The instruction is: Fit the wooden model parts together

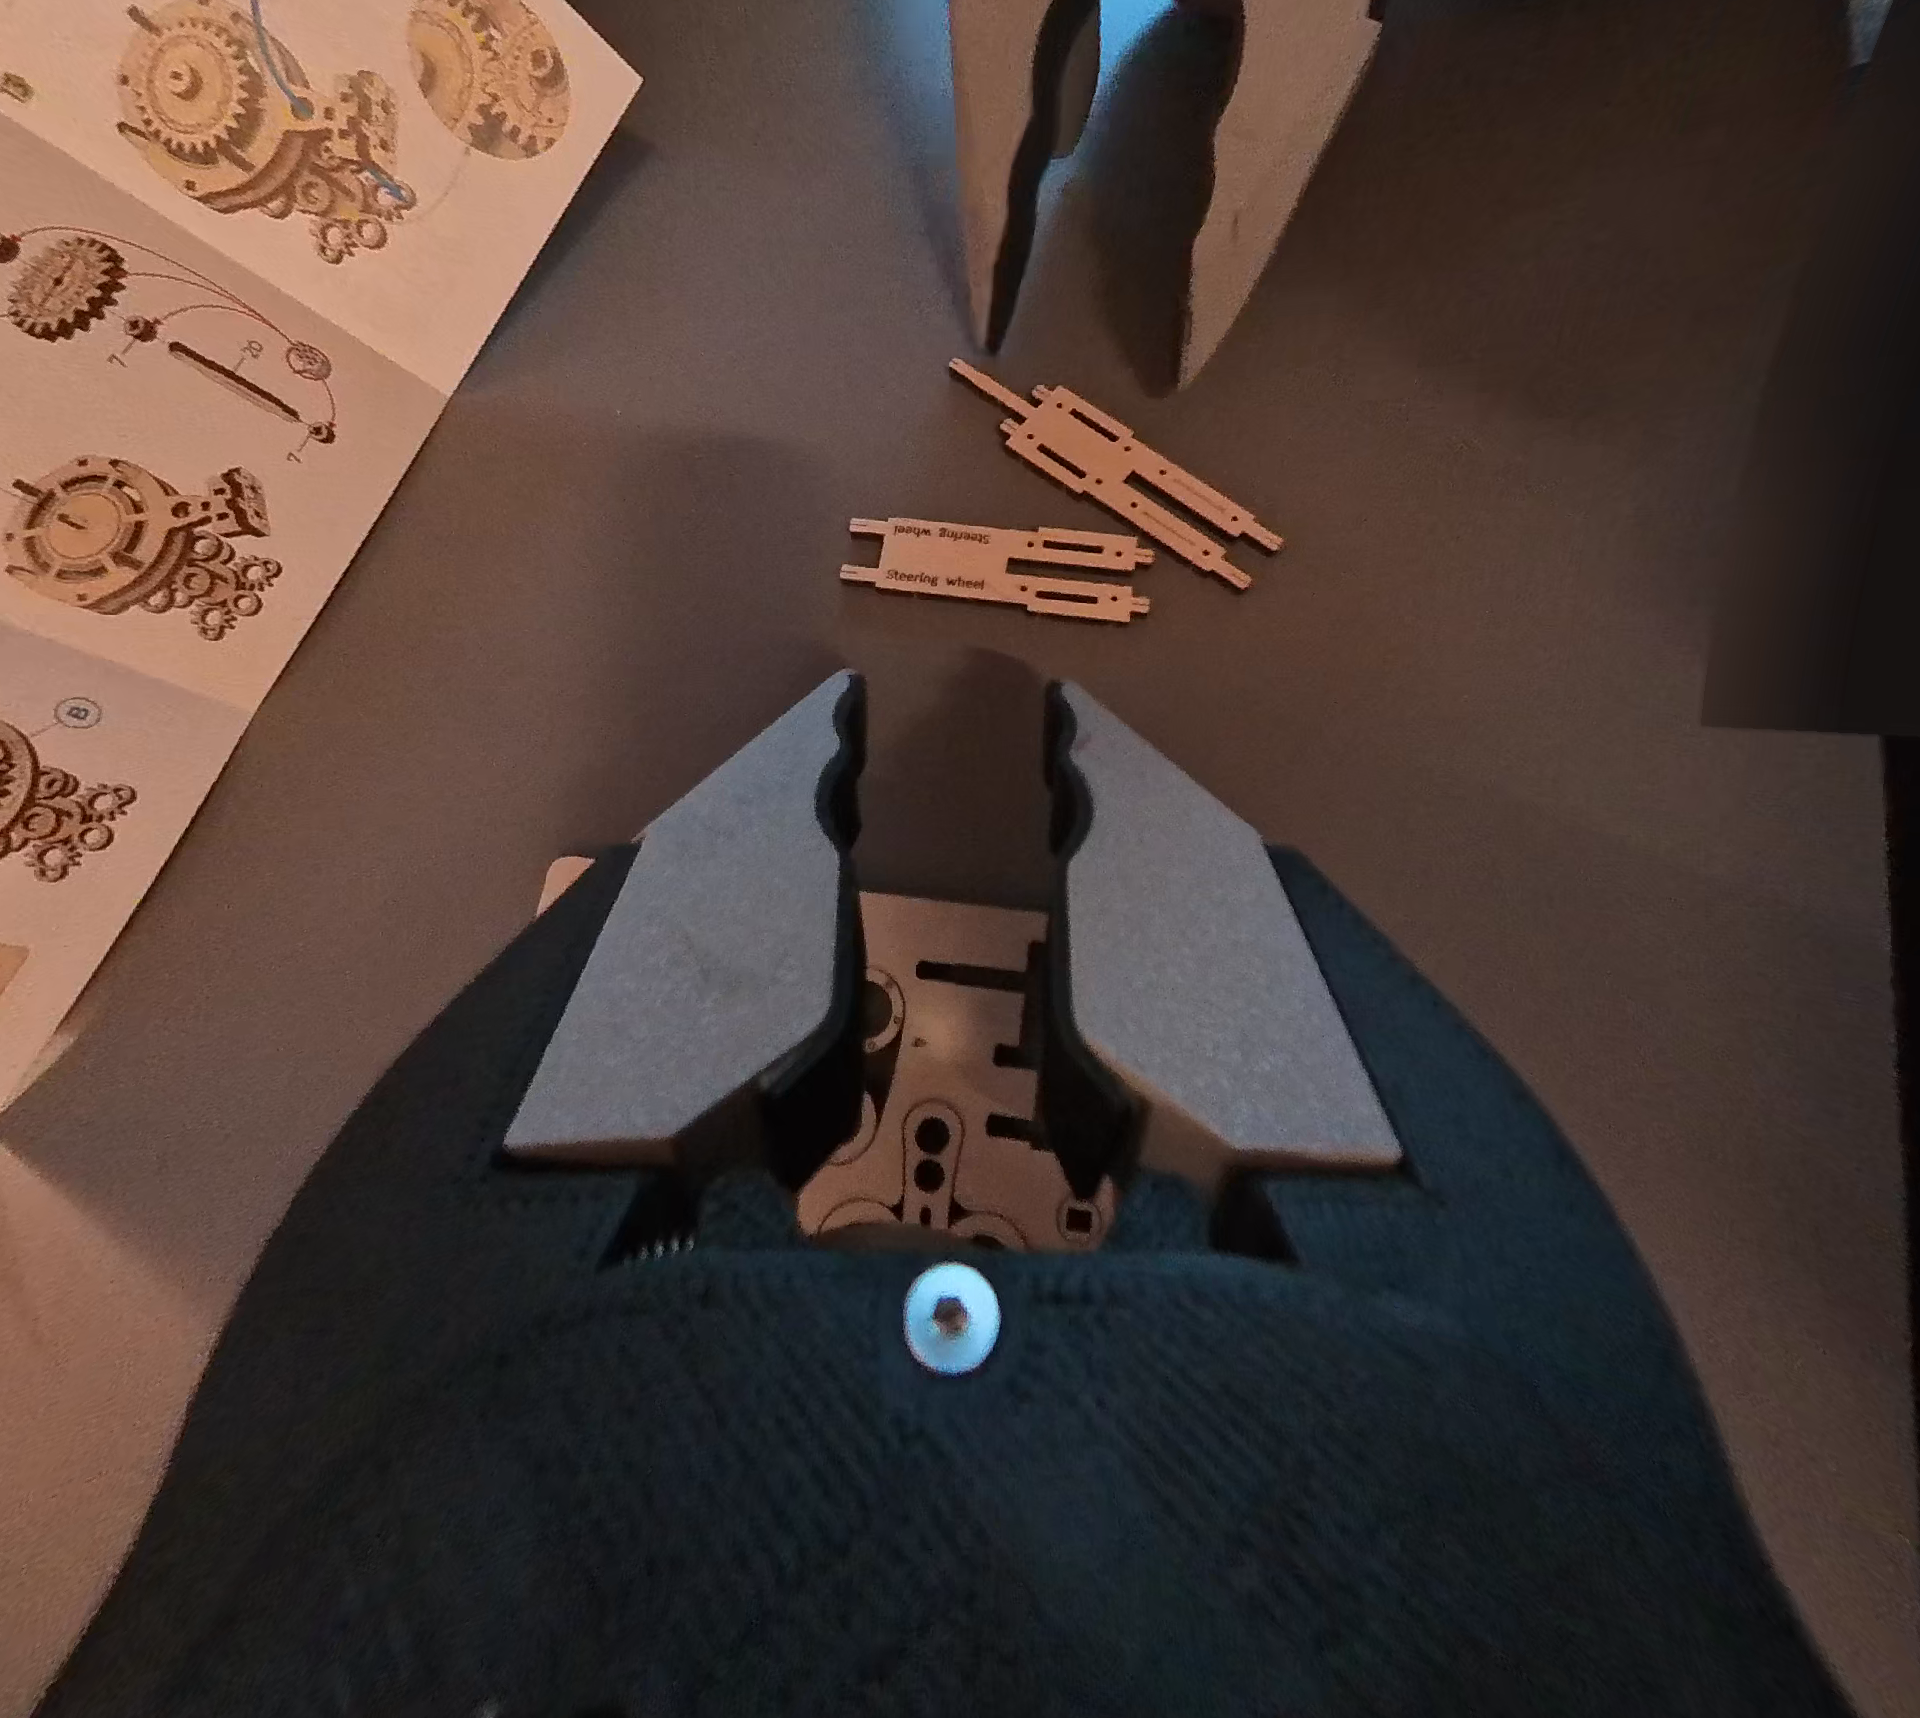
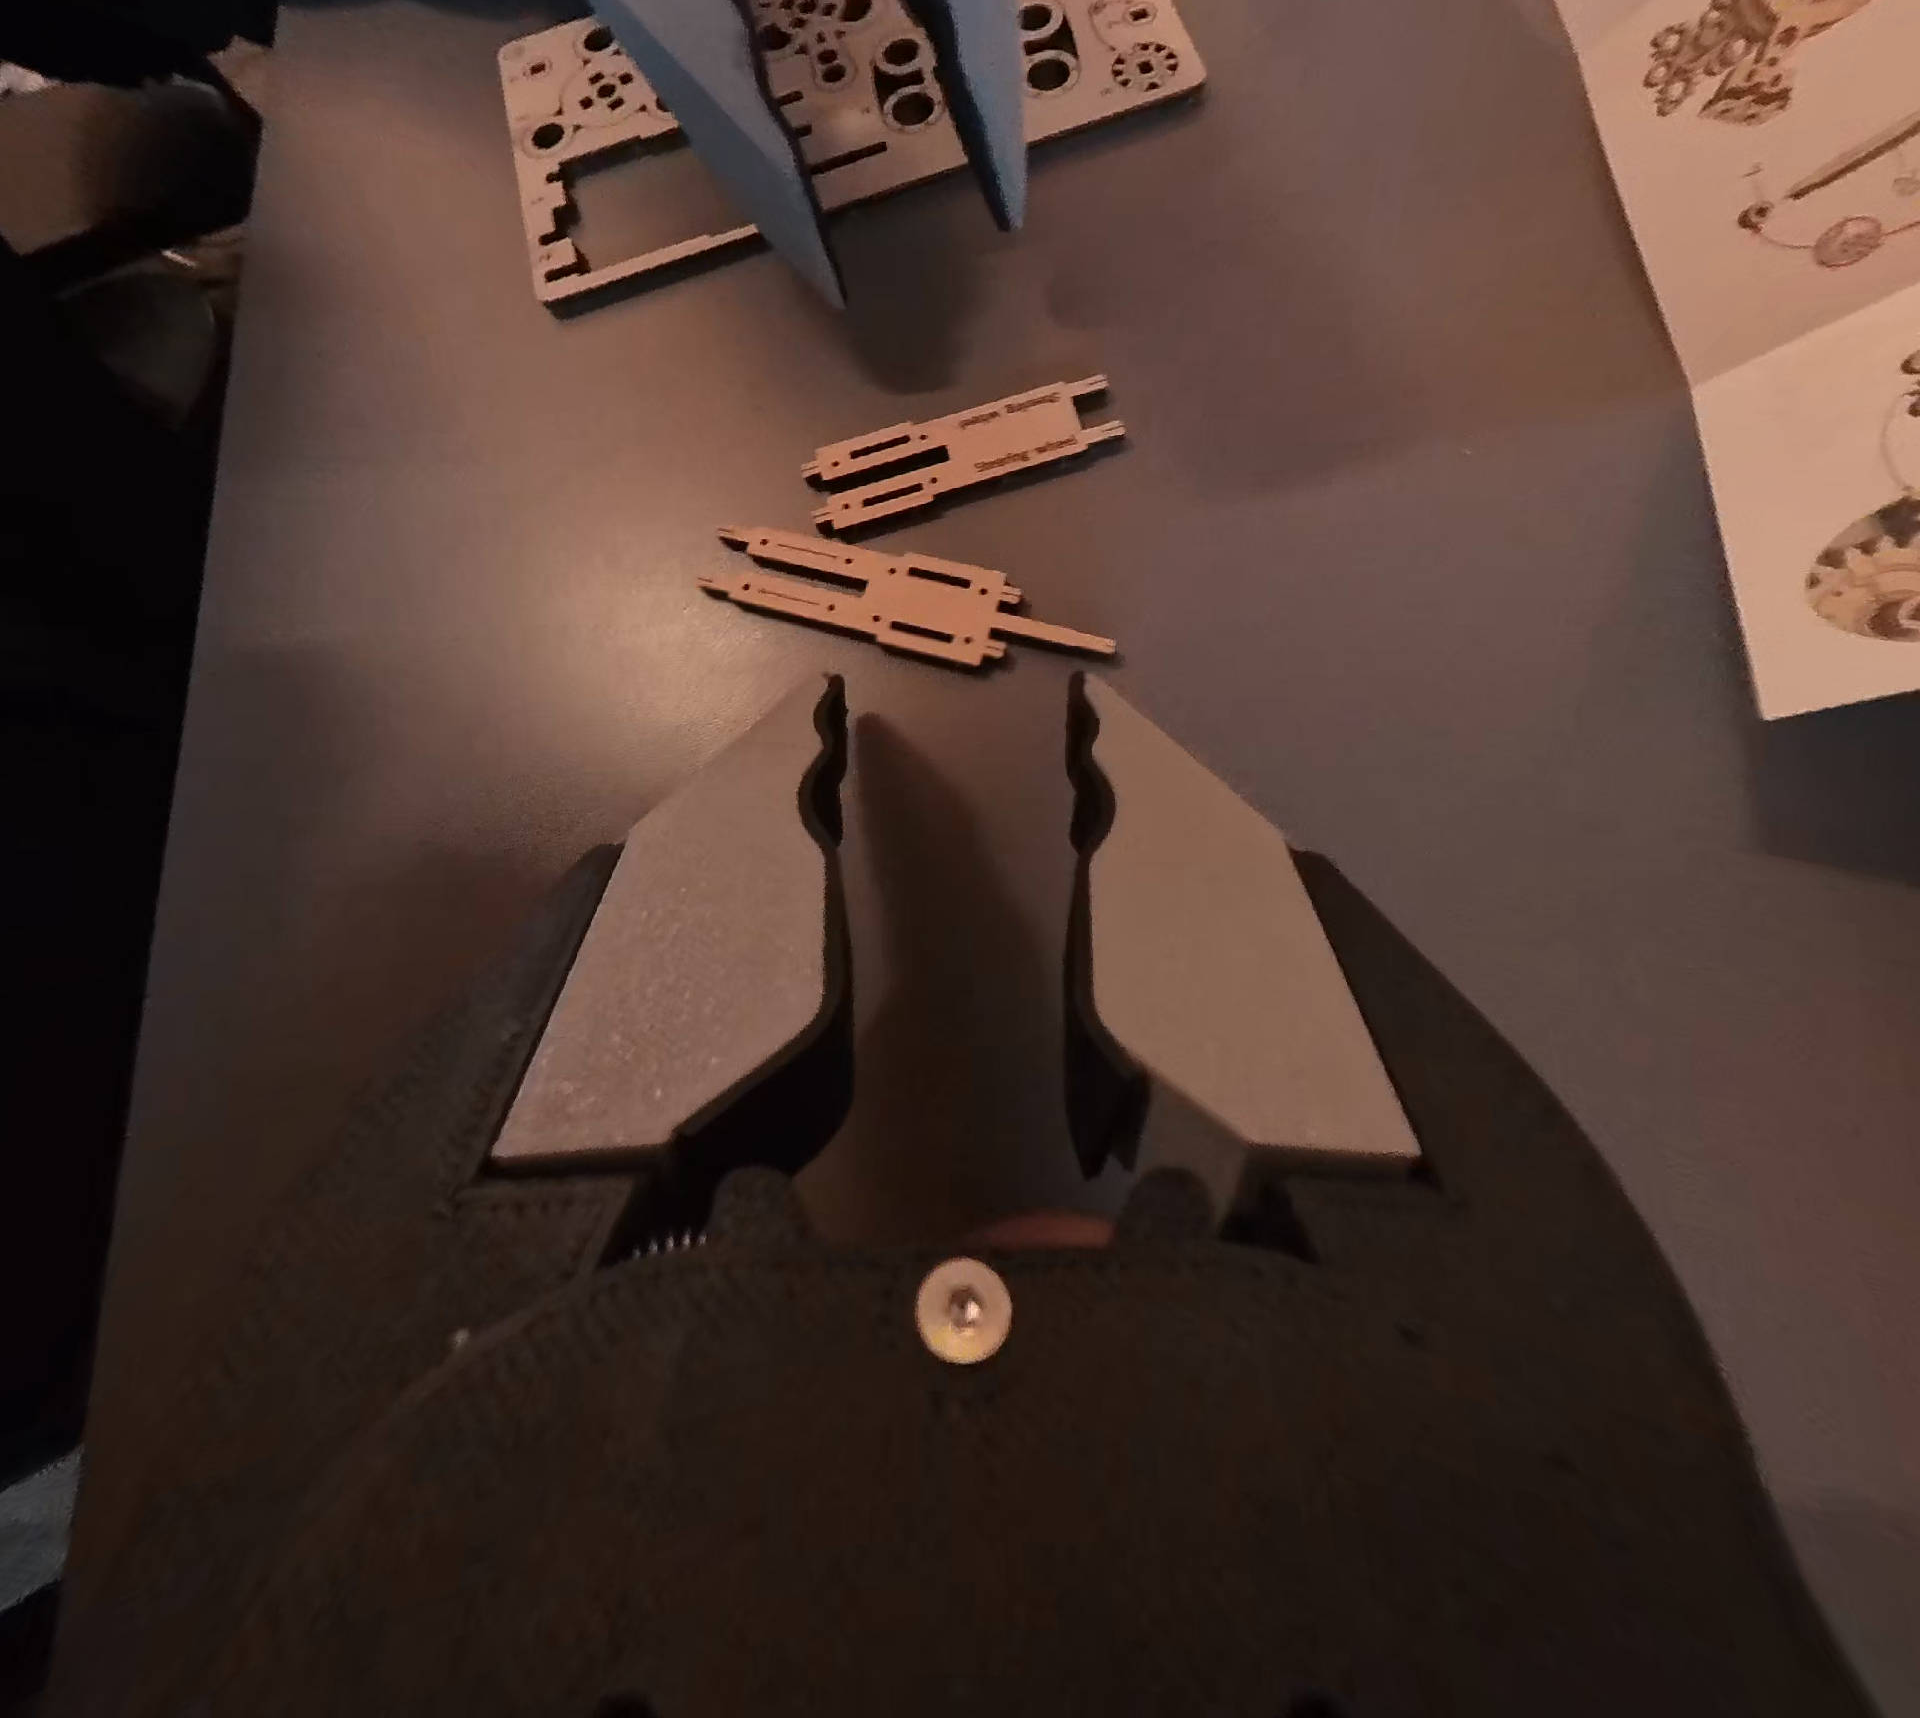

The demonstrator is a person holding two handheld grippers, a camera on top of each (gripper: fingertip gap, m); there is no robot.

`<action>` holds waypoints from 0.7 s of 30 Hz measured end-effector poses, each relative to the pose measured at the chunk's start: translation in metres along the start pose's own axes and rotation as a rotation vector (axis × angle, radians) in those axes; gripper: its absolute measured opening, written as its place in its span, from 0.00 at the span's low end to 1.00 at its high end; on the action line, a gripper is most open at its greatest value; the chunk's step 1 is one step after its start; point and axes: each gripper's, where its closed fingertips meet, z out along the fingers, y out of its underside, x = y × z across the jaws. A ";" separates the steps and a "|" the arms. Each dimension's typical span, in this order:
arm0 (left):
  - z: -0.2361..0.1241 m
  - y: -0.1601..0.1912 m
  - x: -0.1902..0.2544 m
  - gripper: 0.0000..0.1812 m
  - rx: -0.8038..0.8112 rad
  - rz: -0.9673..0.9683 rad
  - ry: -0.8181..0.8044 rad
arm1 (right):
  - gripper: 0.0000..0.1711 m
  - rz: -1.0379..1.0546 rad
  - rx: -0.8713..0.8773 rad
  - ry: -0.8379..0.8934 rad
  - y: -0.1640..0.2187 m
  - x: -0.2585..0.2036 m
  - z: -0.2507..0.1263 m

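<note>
Lying flat on the grey bench (image 1: 727, 380), two small wooden parts are being framed between both grippers, approx mid-scene. The lettered part (image 1: 997, 567) is being seen closest to the left gripper (image 1: 951, 697), just ahead of its tips w/ bare bench between. The longer slotted part (image 1: 1117, 468) w/ a thin rod end is lying at an angle just beside it; whether the two are touching can't be told. In the right wrist view the order is being flipped: slotted part (image 2: 904, 603) nearest the right gripper (image 2: 956, 697), lettered part (image 2: 961, 453) behind it.

Both sets of fingers are being held spread, nothing pinched between them, and no part is being touched by either. The right gripper (image 1: 1086, 359) is being shown opposite in the left view, tips pointing down near the rod end of the slotted part. The left gripper (image 2: 925, 255) is being shown likewise, hovering over the edge of a punched-out wooden sheet (image 2: 582, 214) lying on the bench.

An instruction sheet (image 1: 208, 318) w/ gear drawings is being seen off to one side, well apart from the parts.
</note>
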 end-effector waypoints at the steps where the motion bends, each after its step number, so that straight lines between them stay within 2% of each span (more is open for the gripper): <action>1: 0.000 0.001 0.000 0.17 -0.001 -0.001 0.003 | 0.22 -0.006 -0.004 -0.009 0.001 -0.002 -0.001; 6: 0.003 0.006 -0.002 0.17 -0.021 0.000 -0.001 | 0.20 -0.028 -0.039 -0.077 0.006 -0.014 -0.007; 12: 0.006 0.008 -0.001 0.17 -0.036 0.013 -0.003 | 0.23 -0.036 0.065 0.000 -0.014 0.000 -0.016; 21: 0.012 0.004 0.007 0.17 -0.038 0.028 0.016 | 0.28 -0.060 0.048 0.015 -0.017 0.003 0.001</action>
